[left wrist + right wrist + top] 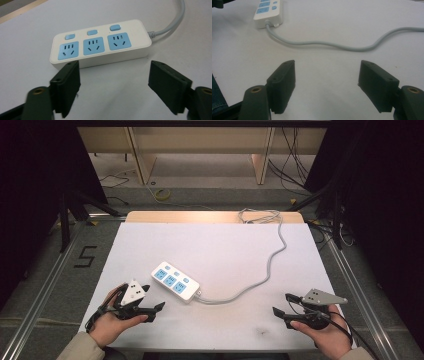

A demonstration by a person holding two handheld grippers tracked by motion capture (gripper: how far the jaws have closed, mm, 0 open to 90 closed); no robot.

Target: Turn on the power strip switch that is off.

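A white power strip (175,281) is seen lying flat near the middle of the white table (220,245), set at a diagonal, sockets facing up. Three blue socket faces (93,45) are counted in a row, each paired with a small blue switch (92,32) along one long edge; no plug is inserted in any of them. No brand or rating text can be read on the casing. A grey cable (265,270) is seen leaving the strip's near-right end, curving across the table to the far edge, where it is bunched in loose loops (259,215), probably to keep the slack clear of the working area. The left claw (152,306) is held low just in front of the strip, its jaws spread wide and empty; in the left gripper view (113,82) the strip is framed between the jaws, which suggests it is being lined up for a grasp across the casing, though nothing is touched yet. The right claw (284,306) is held well apart from the strip, near the table's right front corner, jaws likewise apart and empty, with the cable (352,46) running across ahead of it; it is judged to be waiting. On the floor to the left of the table a taped mark (85,256) reading "5" is noted.
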